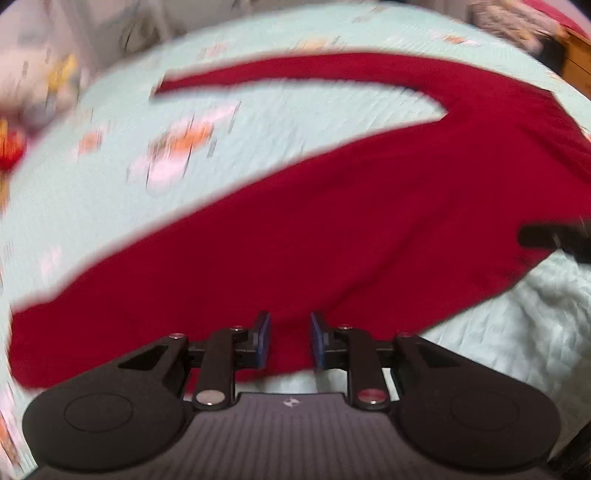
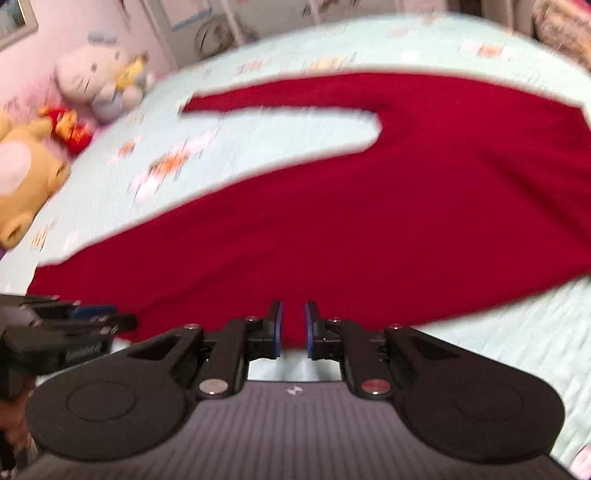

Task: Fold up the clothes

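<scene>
A red garment (image 1: 369,221) (image 2: 369,221) lies spread flat on a pale mint bedspread (image 1: 110,221) (image 2: 517,350). One long narrow part (image 1: 295,72) (image 2: 295,94) stretches away to the left at the far side. My left gripper (image 1: 290,321) hovers over the garment's near hem, blue pads apart, nothing pinched between them. My right gripper (image 2: 293,314) hangs over the same hem further right, its pads a narrow gap apart and not pressing the cloth. Each gripper shows in the other's view: the right one (image 1: 554,238), the left one (image 2: 74,325). Both views are motion-blurred.
Plush toys sit along the bed's far left: a white cat (image 2: 92,81), a tan one (image 2: 26,177) and a small red one (image 2: 70,129). A furry item (image 1: 509,22) and wooden furniture (image 1: 576,62) stand at the far right. A pink wall rises behind.
</scene>
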Demonstrator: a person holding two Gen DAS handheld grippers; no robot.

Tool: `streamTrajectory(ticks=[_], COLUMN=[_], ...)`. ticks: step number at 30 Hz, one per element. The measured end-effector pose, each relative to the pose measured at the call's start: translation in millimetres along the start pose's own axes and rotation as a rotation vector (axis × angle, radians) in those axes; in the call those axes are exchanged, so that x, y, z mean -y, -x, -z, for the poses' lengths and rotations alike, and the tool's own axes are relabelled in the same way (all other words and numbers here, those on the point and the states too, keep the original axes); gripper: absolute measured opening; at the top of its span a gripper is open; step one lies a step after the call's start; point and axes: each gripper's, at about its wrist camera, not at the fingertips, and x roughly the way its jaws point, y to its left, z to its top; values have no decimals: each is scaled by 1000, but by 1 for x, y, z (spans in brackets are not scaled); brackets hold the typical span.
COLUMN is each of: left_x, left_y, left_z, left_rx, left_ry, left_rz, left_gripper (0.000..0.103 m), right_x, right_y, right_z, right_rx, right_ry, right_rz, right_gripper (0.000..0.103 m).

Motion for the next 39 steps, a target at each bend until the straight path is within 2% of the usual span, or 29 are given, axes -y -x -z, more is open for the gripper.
streamTrajectory(ticks=[2,3,4,6,9,11,14,16,17,19,22,24,25,29,31,33,36,39], left_x=[5,3,1,-3,-9,-8,14,28,34,46,48,55,60,105,135,165,203,244], left_y=[-10,-19,-22,-21,-16,-7,0,-2,-9,-28,-29,-24,-19,8,15,18,9,4], left_z=[-2,-1,1,5,3,-5,-23,-30,-31,-25,-14,-16,-18,-26,-30,-31,-39,-42], left_rx=[-46,-99,-111,-119,-136,-103,-5,38,32,-64,-54,-45,-21,136,197,242,253,275], left_ry=[14,54,83,115,152,193,156,133,123,100,96,43,12,-183,-316,-444,-549,-632], left_rz=[26,59,70,84,105,144,186,210,215,226,228,199,183,231,277,307,341,348], left_gripper=[25,25,25,25,23,23,27,34,34,35,35,33,32,34,43,45,45,46], right_x=[11,18,25,39,58,73,93,105,110,119,129,144,156,212,239,268,299,325], right_y=[-6,-11,-17,-24,-12,-4,8,9,4,-6,-10,1,9,42,57,68,66,58], right_z=[-3,-2,2,13,25,23,13,6,5,9,24,33,35,39,39,40,39,42], right_rx=[5,-1,-25,-80,-90,-77,6,61,66,51,15,43,74,235,310,363,375,363], right_ry=[-33,-58,-87,-138,-194,-235,-266,-299,-318,-344,-361,-429,-467,-614,-676,-731,-791,-859], right_rz=[8,7,4,-44,-148,-178,-168,-156,-150,-140,-168,-204,-193,-100,-37,39,98,77], right_gripper=[15,16,18,18,18,18,19,20,20,20,18,18,19,20,21,25,29,33])
